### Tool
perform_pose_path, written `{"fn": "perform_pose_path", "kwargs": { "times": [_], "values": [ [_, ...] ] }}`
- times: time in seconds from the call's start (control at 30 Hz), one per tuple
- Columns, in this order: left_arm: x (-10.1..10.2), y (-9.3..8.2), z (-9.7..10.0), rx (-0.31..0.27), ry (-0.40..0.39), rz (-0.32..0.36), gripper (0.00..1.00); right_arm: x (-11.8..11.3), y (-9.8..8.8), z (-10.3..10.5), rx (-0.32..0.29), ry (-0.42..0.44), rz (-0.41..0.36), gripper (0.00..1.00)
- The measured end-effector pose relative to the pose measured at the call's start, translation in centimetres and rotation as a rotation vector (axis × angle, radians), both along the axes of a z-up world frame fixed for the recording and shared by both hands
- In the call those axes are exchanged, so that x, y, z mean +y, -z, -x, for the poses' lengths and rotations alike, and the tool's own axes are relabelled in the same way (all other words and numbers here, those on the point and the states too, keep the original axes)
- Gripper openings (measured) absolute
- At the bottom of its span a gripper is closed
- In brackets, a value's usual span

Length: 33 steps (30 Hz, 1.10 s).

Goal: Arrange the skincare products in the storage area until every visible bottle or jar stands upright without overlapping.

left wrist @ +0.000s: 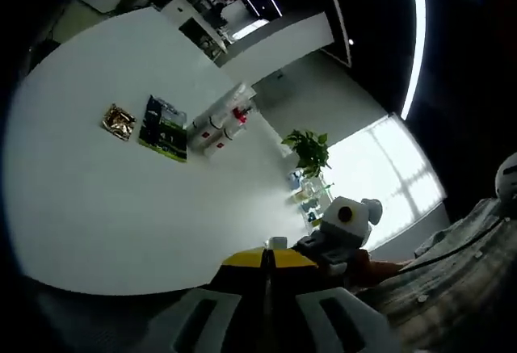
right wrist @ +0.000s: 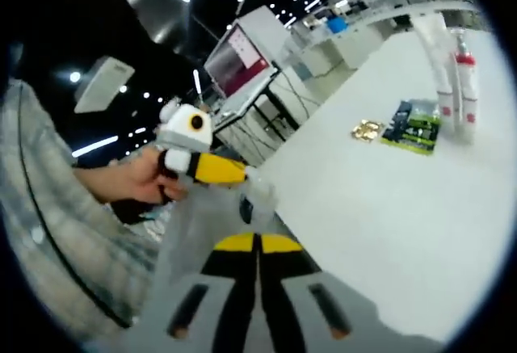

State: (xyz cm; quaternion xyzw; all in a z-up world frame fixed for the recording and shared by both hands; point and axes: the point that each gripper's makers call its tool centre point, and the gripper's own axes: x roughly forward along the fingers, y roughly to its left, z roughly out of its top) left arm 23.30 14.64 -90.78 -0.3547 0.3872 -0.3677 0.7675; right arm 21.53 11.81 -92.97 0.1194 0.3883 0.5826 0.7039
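We are holding both grippers back from the white table (right wrist: 380, 183), the left gripper (left wrist: 266, 304) and right gripper (right wrist: 258, 296) each pressed together on nothing. The skincare bottles (right wrist: 454, 78) are standing far right beside a green packet (right wrist: 414, 128); we should be spreading the jaws before approaching.

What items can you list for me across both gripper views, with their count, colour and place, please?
table: one, white, under all the products.
tall bottles: two, white, one with a red band, upright at the table's far edge.
flat packet: one, dark green and black, lying beside the bottles.
gold sachet: one, shiny gold, lying next to the packet.
potted plant: one, green, beyond the table near the window.
left gripper: one, white and yellow, held off the table's near edge, fingers together.
right gripper: one, grey with a yellow band, fingers together.
hand: one, holding the left gripper.
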Motion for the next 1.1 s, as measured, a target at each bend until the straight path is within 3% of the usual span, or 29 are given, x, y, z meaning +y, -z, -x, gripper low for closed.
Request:
{"fn": "perform_pose_path", "kwargs": {
  "times": [0.07,0.23,0.3,0.43,0.5,0.57,0.6,0.63,0.7,0.77,0.8,0.93,1.0,1.1],
  "values": [
    [-0.9,-0.3,0.1,-0.034,0.08,-0.041,0.01,-0.7,0.5,-0.1,0.0,-0.005,0.066,0.0],
    [-1.4,-0.9,-1.0,-0.099,0.17,-0.093,0.01,-0.8,-0.5,-0.2,-0.005,0.016,0.095,0.0],
    [-1.4,-1.3,-1.4,-0.115,0.173,-0.095,0.02,-0.8,-1.1,-0.8,0.005,0.052,0.086,0.0],
    [0.4,-1.9,-3.4,-0.244,0.096,-0.144,0.06,-0.5,-2.5,-2.6,0.044,0.163,0.023,0.0],
    [1.9,-1.7,-3.9,-0.318,0.058,-0.206,0.13,-0.2,-3.7,-3.8,0.056,0.219,-0.021,0.0],
    [3.2,-1.3,-4.3,-0.35,0.004,-0.269,0.26,0.0,-4.3,-4.5,0.051,0.238,-0.032,0.0],
    [4.5,-0.9,-4.6,-0.389,-0.042,-0.345,0.3,0.2,-4.8,-5.1,0.048,0.251,-0.044,0.0],
    [4.9,-0.7,-4.6,-0.404,-0.049,-0.372,0.35,0.5,-5.4,-5.6,0.043,0.261,-0.053,0.0],
    [6.5,0.2,-4.5,-0.451,-0.085,-0.489,0.41,0.9,-5.7,-6.3,0.044,0.274,-0.058,0.0],
    [7.8,1.5,-3.9,-0.53,-0.048,-0.674,0.41,1.8,-6.5,-7.8,0.048,0.29,-0.072,0.0],
    [8.3,2.0,-3.9,-0.542,-0.049,-0.723,0.41,2.2,-6.7,-8.3,0.046,0.293,-0.076,0.0],
    [7.9,3.3,-3.8,-0.557,-0.054,-0.752,0.39,4.0,-7.6,-11.0,0.072,0.32,-0.116,0.0],
    [8.3,3.9,-4.5,-0.614,-0.013,-0.891,0.38,4.8,-7.6,-12.4,0.076,0.332,-0.125,0.0],
    [8.0,4.1,-5.1,-0.641,-0.037,-0.9,0.36,6.2,-7.2,-14.7,0.111,0.355,-0.142,0.0]
  ]
}}
